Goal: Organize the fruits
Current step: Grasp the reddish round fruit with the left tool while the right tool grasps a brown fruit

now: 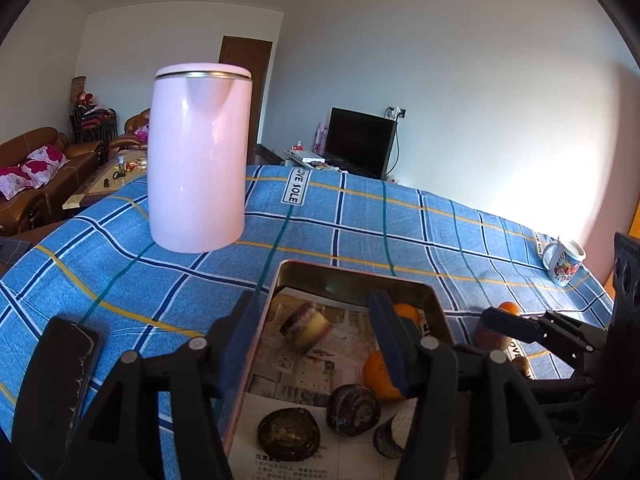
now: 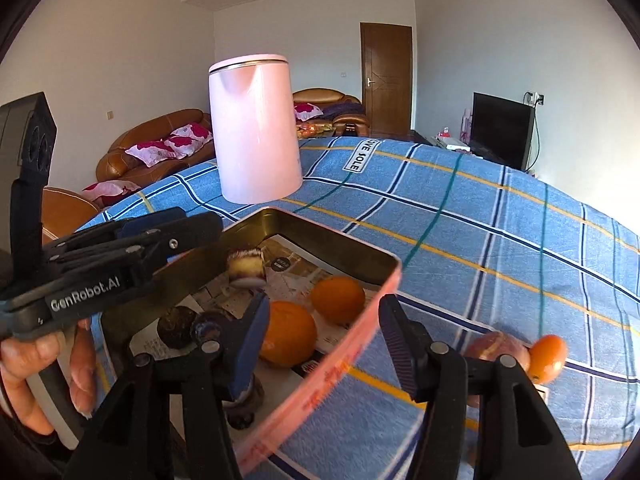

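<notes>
Both grippers' fingers (image 1: 390, 344) part-open, straddling tin (image 1: 352, 276) walls; pink kettle (image 1: 198, 156) behind; mug (image 1: 564, 266) far right.

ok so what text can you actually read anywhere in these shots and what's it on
"GenRobot.AI": white lettering on the black left gripper body, right wrist view.
"VE SOLE": white label strip sewn on the blue checked tablecloth; first letters are folded away.
Printed paper lining of the pink metal tin: too small and blurred to read.
White printed mug: design unreadable.
</notes>
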A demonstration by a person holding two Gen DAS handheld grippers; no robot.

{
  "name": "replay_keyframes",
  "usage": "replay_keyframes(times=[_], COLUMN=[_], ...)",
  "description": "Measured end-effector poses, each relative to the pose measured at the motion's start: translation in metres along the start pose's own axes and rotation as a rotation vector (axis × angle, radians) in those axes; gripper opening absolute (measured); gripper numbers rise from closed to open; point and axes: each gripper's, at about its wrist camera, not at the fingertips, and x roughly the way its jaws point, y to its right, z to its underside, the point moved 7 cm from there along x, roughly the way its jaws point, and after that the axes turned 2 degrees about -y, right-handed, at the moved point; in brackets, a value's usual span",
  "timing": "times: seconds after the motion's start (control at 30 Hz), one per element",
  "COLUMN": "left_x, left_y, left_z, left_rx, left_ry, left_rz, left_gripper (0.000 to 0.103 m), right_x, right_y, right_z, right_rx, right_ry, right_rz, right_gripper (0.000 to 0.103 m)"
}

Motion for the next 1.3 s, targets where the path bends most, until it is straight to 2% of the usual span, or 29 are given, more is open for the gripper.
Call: replay_keyframes(times=[0.13, 0.23, 0.33, 0.5, 0.63, 0.7, 0.73, 0.93, 1.17, 1.3], left_x=[-0.008, -0.009, -0.007, 0.000, 0.003, 0.004, 0.004, 0.010, 0.035, 0.058], left_y=[0.023, 0.048, 0.072, 0.102, 0.117, 0.122, 0.126, 0.147, 0.186, 0.195], left_z=[0.002, 0.004, 0.008, 0.016, 0.017, 0.017, 0.018, 0.021, 0.031, 0.037], left_rx=[0.024, 0.055, 0.086, 0.134, 0.160, 0.170, 0.175, 0.208, 0.263, 0.266], left_ry=[0.010, 0.011, 0.002, -0.027, -0.034, -0.038, -0.039, -0.063, -0.124, -0.184], left_rz=[0.031, 0.061, 0.083, 0.100, 0.105, 0.107, 0.111, 0.128, 0.157, 0.147], left_gripper=[0.074, 0.074, 0.074, 0.074, 0.074, 0.074, 0.074, 0.074, 0.074, 0.074], right_x=[-0.037, -0.053, -0.059, -0.046, -0.025, -0.016, -0.013, -0.033, -0.062, -0.074], right_y=[0.049, 0.088, 0.111, 0.109, 0.097, 0.097, 0.098, 0.108, 0.161, 0.183], right_z=[0.021, 0.038, 0.053, 0.062, 0.065, 0.071, 0.073, 0.071, 0.067, 0.068], right_rx=[0.038, 0.067, 0.089, 0.096, 0.070, 0.079, 0.083, 0.095, 0.180, 0.234], right_ry=[0.014, -0.020, -0.062, -0.126, -0.199, -0.239, -0.257, -0.192, -0.090, -0.050], right_rz=[0.065, 0.134, 0.154, 0.089, 0.076, 0.057, 0.046, 0.055, 0.209, 0.231], right_gripper=[0.064, 0.066, 0.066, 0.066, 0.065, 0.052, 0.033, 0.031, 0.031, 0.031])
